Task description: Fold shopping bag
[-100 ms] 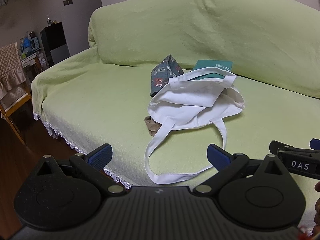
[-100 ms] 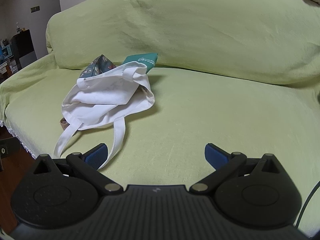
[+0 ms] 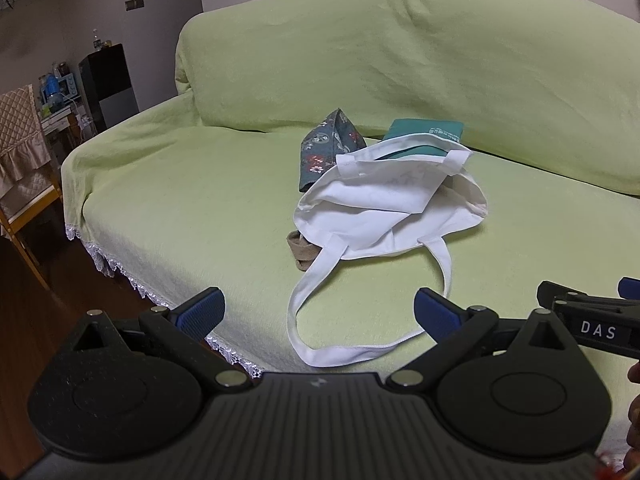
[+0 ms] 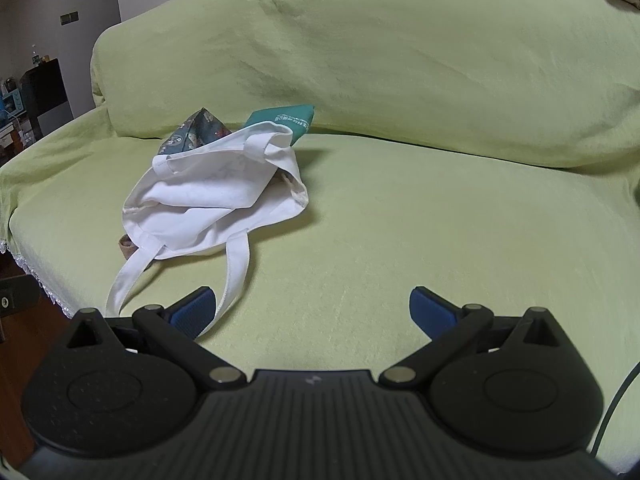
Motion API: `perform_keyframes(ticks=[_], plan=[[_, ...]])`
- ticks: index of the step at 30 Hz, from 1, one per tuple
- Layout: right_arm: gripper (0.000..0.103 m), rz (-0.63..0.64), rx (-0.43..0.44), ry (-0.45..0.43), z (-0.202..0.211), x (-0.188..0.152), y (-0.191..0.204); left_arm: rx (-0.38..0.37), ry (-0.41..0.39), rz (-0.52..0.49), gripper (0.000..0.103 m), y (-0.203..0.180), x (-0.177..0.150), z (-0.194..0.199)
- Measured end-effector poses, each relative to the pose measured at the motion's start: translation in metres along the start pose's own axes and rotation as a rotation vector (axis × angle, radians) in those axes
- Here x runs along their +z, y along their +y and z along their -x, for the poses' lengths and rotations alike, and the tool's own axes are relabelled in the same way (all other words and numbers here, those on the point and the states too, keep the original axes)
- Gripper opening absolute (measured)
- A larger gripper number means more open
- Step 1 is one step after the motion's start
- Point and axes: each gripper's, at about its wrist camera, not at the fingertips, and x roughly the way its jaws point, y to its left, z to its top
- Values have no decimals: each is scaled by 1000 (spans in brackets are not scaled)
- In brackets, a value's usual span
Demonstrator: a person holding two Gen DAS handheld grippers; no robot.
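No visible shift since the earlier frame; white shopping bag (image 3: 384, 216) lying crumpled, unfolded, on green sofa (image 3: 192, 200), handle loop (image 3: 360, 350) trailing forward; likely light, limp cloth, best pinched at corners or hem; left tongs (image 3: 318, 312) and right tongs (image 4: 312, 312) spread wide, empty, hovering level short of bag.

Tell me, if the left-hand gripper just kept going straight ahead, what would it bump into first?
Probably the white bag's handle loop, lying on the green sofa cover right ahead of the open left gripper. Beyond it sits the white bag itself. Depth is uncertain.
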Motion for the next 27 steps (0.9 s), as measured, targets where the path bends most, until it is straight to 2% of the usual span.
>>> perform_keyframes(ticks=[2,6,27], plan=[[102,0,-1,3,1,0,-1,0,-20,-2,102,-2,0,5],[102,0,-2,10,2,1,-3,-16,8,7,102,-1,1,-1],[102,-15,-18,24,-4,-2,-6,-29,15,-1,102,-1,-3,-9]])
